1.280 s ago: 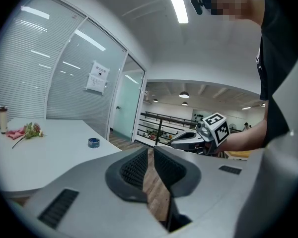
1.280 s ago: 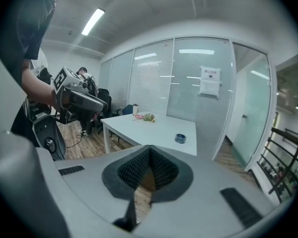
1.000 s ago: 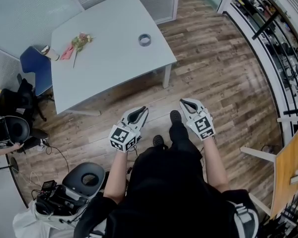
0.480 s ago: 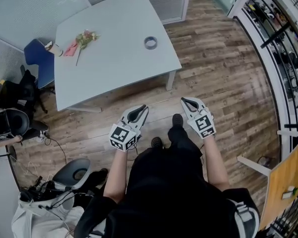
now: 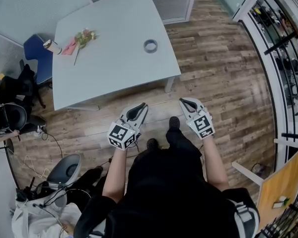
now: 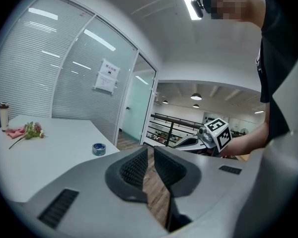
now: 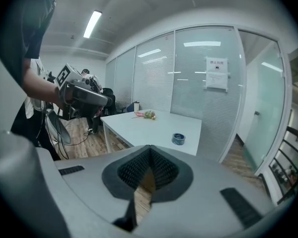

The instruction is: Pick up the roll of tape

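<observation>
The roll of tape (image 5: 150, 45) is a small grey-blue ring lying flat near the right edge of the pale table (image 5: 109, 63); it also shows as the roll of tape (image 6: 99, 148) and the roll of tape (image 7: 178, 139) in the gripper views. My left gripper (image 5: 141, 107) and right gripper (image 5: 184, 101) hang side by side over the wooden floor, short of the table's near edge and well apart from the tape. Both are shut with nothing between the jaws.
A flower (image 5: 81, 37) on a pink cloth and a small cup (image 5: 51, 46) lie at the table's far left corner. A blue chair (image 5: 34, 58), bags and cables crowd the left side. A railing (image 5: 283, 68) runs along the right. A table leg (image 5: 170, 83) stands near the grippers.
Both grippers and the person have moved forward toward the table, whose near edge now lies closer in the head view. The jaws stay shut.
</observation>
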Action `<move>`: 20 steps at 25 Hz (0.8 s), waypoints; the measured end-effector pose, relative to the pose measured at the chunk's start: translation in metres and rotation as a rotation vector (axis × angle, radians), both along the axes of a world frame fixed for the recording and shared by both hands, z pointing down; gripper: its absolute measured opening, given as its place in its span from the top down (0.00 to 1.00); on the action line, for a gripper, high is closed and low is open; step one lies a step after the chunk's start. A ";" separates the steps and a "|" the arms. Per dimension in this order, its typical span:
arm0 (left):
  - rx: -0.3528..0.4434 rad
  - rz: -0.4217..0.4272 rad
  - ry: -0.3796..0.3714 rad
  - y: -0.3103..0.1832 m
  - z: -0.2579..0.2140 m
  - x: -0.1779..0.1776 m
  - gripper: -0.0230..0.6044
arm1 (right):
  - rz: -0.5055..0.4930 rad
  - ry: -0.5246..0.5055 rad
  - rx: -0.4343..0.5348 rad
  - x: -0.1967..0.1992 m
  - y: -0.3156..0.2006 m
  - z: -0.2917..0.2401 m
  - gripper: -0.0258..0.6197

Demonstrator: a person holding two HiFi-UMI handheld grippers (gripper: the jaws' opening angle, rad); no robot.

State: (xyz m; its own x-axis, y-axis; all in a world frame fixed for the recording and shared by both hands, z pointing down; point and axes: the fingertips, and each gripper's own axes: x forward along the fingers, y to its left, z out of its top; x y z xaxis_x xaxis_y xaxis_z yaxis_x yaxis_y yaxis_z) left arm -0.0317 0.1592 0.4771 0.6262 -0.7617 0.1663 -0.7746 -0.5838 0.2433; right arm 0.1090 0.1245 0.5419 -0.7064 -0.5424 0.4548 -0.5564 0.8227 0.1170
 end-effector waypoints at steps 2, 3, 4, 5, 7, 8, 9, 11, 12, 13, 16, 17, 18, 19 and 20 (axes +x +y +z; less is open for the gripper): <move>-0.002 -0.010 -0.005 -0.003 0.001 0.002 0.88 | -0.010 -0.005 -0.005 0.001 -0.004 0.001 0.95; -0.003 -0.016 -0.008 -0.005 0.002 0.002 0.88 | -0.017 -0.007 -0.005 0.000 -0.006 0.001 0.95; -0.002 -0.021 -0.009 -0.006 0.002 0.002 0.88 | -0.025 -0.010 -0.005 -0.001 -0.008 0.000 0.95; -0.003 -0.025 -0.009 -0.007 0.002 0.001 0.88 | -0.033 -0.012 -0.003 -0.002 -0.010 -0.001 0.95; -0.008 -0.033 -0.008 -0.009 0.003 0.001 0.87 | -0.046 -0.016 0.000 -0.004 -0.012 -0.001 0.92; -0.011 -0.037 -0.008 -0.010 0.004 0.001 0.87 | -0.050 -0.017 -0.001 -0.005 -0.013 -0.001 0.90; -0.013 -0.043 -0.009 -0.010 0.004 0.000 0.85 | -0.054 -0.018 -0.002 -0.005 -0.014 -0.001 0.89; -0.014 -0.055 -0.012 -0.012 0.004 -0.001 0.79 | -0.062 -0.022 -0.005 -0.007 -0.017 0.000 0.83; -0.014 -0.061 -0.015 -0.013 0.005 -0.002 0.76 | -0.065 -0.025 -0.005 -0.008 -0.018 0.000 0.79; -0.015 -0.067 -0.018 -0.014 0.005 -0.003 0.74 | -0.068 -0.028 -0.005 -0.008 -0.019 0.000 0.76; -0.016 -0.083 -0.026 -0.018 0.004 -0.002 0.70 | -0.071 -0.034 -0.001 -0.007 -0.025 -0.001 0.65; -0.015 -0.088 -0.028 -0.020 0.003 -0.001 0.70 | -0.069 -0.039 0.001 -0.005 -0.027 -0.001 0.63; -0.016 -0.094 -0.031 -0.022 0.003 0.000 0.69 | -0.067 -0.044 0.002 -0.004 -0.031 -0.001 0.59; -0.017 -0.100 -0.034 -0.024 0.003 0.000 0.68 | -0.068 -0.048 0.001 -0.004 -0.035 -0.001 0.56; -0.019 -0.106 -0.038 -0.027 0.004 0.000 0.66 | -0.072 -0.052 0.000 -0.005 -0.039 -0.002 0.52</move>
